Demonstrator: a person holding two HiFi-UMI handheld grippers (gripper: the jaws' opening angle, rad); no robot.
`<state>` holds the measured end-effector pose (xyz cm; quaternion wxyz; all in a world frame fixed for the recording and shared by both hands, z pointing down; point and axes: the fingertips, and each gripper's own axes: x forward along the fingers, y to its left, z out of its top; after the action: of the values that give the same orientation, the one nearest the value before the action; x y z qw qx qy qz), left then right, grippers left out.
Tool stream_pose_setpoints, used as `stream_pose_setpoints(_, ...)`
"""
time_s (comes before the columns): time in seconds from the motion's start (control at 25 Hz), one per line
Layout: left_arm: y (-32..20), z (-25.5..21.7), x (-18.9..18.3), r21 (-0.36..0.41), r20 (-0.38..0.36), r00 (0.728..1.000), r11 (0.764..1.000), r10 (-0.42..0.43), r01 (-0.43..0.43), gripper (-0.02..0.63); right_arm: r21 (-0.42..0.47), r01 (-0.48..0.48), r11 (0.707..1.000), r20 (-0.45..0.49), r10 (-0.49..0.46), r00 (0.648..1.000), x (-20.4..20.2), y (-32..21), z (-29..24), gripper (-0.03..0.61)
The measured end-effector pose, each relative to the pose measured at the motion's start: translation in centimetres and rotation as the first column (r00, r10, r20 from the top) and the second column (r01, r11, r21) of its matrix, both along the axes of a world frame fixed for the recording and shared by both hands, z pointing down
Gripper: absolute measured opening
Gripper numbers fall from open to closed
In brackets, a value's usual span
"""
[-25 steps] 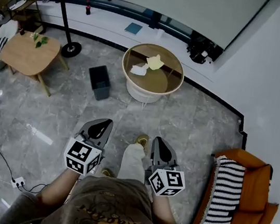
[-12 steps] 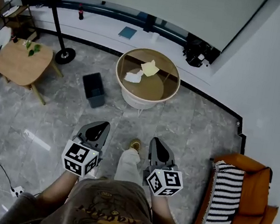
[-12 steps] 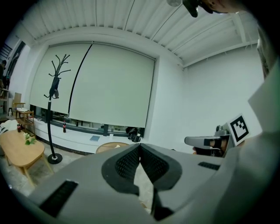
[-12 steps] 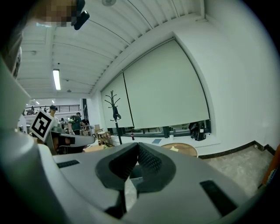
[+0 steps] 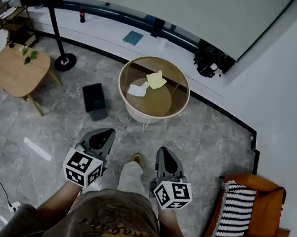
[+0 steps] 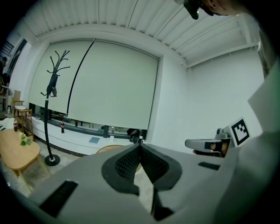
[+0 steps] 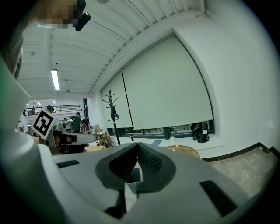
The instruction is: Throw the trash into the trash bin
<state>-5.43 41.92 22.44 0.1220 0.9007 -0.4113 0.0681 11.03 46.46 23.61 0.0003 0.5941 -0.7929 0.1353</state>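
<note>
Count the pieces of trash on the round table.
2. A white crumpled piece lies left of the round table's middle. A yellow piece sits right beside it, nearer the wall. Smaller scraps might not show from this height.

The coffee table (image 5: 168, 99) stands before the far wall ledge. On its tabletop lie 2 pieces of trash, side by side: one paper (image 5: 138, 89) sits left of and nearer than the other paper (image 5: 156, 79). The trash bin (image 5: 95, 101) stands on the floor just left of the coffee table. A side table (image 5: 14, 69) stands further left. A chair (image 5: 249, 220) sits nearer and far right. The left gripper (image 5: 105, 134) and right gripper (image 5: 164, 152) are nearer, well apart from the coffee table.
</note>
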Motion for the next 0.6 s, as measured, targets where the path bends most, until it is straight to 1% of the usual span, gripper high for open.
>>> stream_pose_setpoints(0.24,-5.1,-1.1,1.7,-0.005,0.020,0.999,1.000,-0.026,0.027,0.018,-0.016,0.044,0.999,-0.008,-0.045,0.999,1.9,-6.0,-1.1,0.018)
stream_pose_setpoints(0.6,-12.3,-1.4,5.6,-0.039,0.012,0.997,0.996,-0.080,0.081,0.018,-0.030,0.118,0.993,-0.006,-0.118,0.993,5.5,-14.4,-2.0,0.018)
